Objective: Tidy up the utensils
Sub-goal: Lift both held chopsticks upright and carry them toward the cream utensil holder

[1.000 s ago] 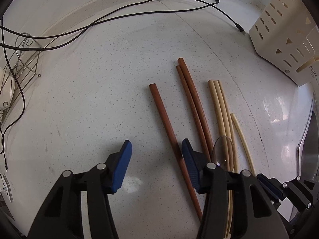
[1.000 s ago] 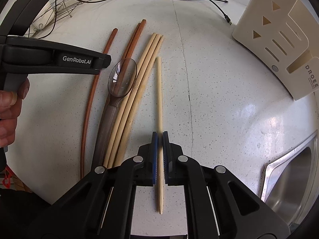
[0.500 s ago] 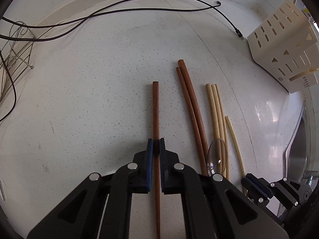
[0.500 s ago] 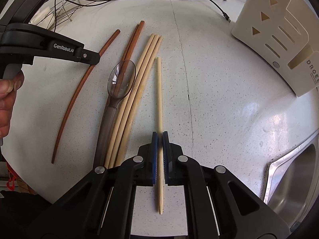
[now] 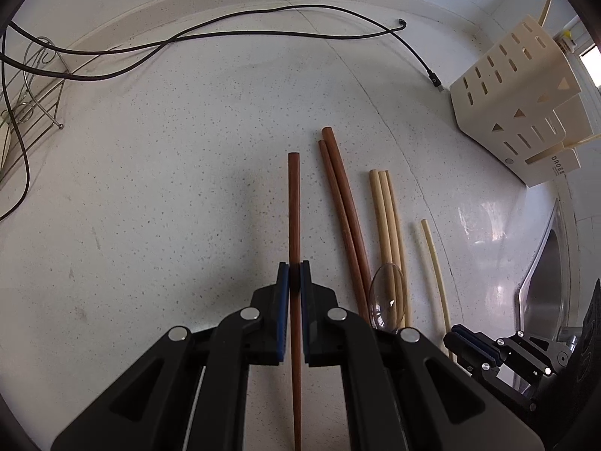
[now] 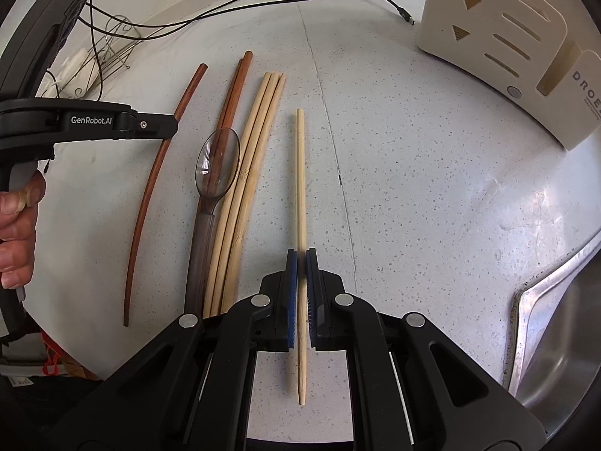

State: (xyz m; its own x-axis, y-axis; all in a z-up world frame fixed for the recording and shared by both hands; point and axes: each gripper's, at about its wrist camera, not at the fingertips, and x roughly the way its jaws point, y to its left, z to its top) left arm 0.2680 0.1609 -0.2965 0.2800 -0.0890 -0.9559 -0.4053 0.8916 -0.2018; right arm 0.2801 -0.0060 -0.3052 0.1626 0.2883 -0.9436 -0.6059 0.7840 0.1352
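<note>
On my white counter [image 5: 157, 195], my left gripper [image 5: 294, 276] clamps a dark red chopstick [image 5: 294, 203], pointing straight away. My right gripper [image 6: 301, 263] pinches a pale bamboo chopstick [image 6: 300, 173] (same long axis, parallel).

Pale speckled countertop [image 5: 188, 188] beside a steel sink [image 6: 556, 338], brightly lit.

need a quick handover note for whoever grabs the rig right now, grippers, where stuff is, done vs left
Left gripper: shut on a dark chopstick.
Right gripper: shut on a pale chopstick.
On the counter: two dark chopsticks, three pale chopsticks, a clear spoon lying over them.
The holder is at back right.
Done: both grips made. Left: everything on the counter is unsorted.
</note>
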